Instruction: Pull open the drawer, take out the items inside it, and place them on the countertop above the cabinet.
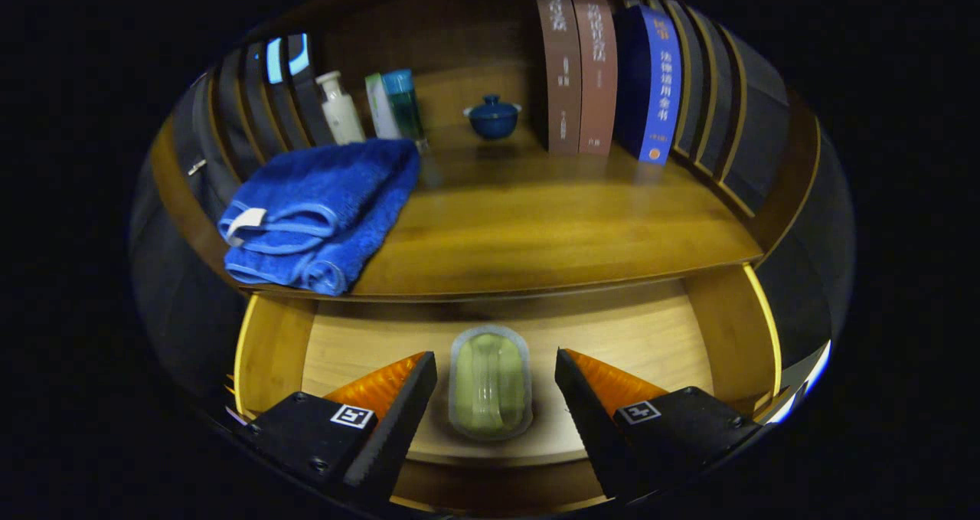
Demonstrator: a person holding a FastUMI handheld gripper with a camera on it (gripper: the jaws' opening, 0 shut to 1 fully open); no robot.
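Gripper view looks down into the open drawer (658, 336) in the lower half of the frame, with the countertop (551, 229) above it across the middle. Much of the drawer is hidden: its rear runs under the countertop's front edge, its front edge is covered by the gripper body, and only parts of the two side walls show. The green item (490, 382) lies on the drawer floor, low in the centre of the frame. It is oblong with rounded ends inside a pale, translucent-looking casing; what it is cannot be made out. Its long axis runs from the drawer's front towards its back, in line with the fingers, and I cannot tell one end from the other.

The gripper (496, 374) is spread wide, one finger on each side of the green item with a clear gap on both sides, gripping nothing.

On the countertop, a folded blue towel (321, 214) sits at the left, its near fold reaching the front edge. Behind it stand a white bottle (341, 109) and a teal bottle (404, 105), a small blue lidded bowl (492, 116) at upper centre, and upright books (605, 72) at upper right, the outer ones dark and hard to make out.
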